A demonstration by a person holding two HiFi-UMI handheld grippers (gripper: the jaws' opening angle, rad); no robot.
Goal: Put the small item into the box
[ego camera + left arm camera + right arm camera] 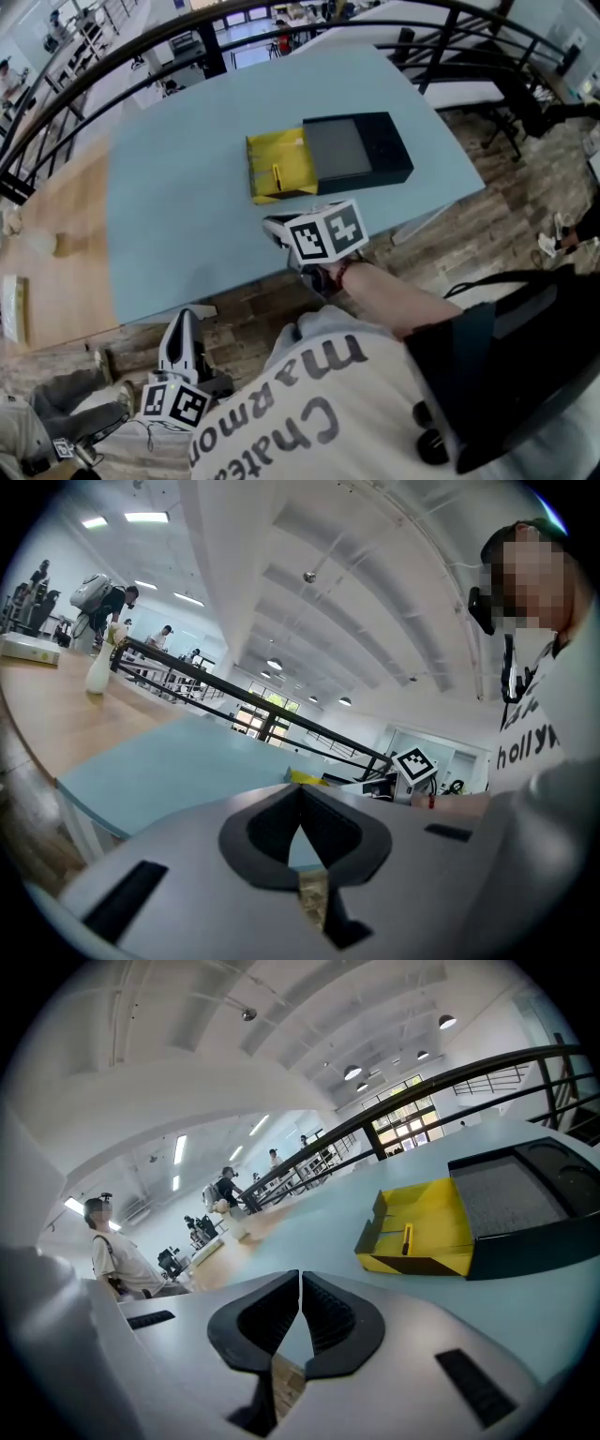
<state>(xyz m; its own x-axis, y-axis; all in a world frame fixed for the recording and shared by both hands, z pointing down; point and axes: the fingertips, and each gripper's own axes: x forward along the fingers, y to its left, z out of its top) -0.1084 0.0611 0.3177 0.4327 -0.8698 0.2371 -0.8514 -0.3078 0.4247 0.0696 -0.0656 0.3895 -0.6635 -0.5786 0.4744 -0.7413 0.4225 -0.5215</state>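
Note:
On the blue table (178,178) lies a black box (361,150) with its yellow tray (281,164) slid out to the left. A small yellow stick-shaped item (277,178) lies in the tray, also visible in the right gripper view as the item (407,1238) in the tray (422,1227). My right gripper (272,228) hovers at the table's near edge, just short of the tray, shut and empty (300,1274). My left gripper (185,317) hangs lower left, off the table, shut and empty (300,787).
A wooden table (56,272) adjoins the blue one on the left. Black railings (112,66) curve behind the tables. Wood floor (450,244) lies at the right, with chair bases beyond. The person's shirt (309,412) fills the bottom.

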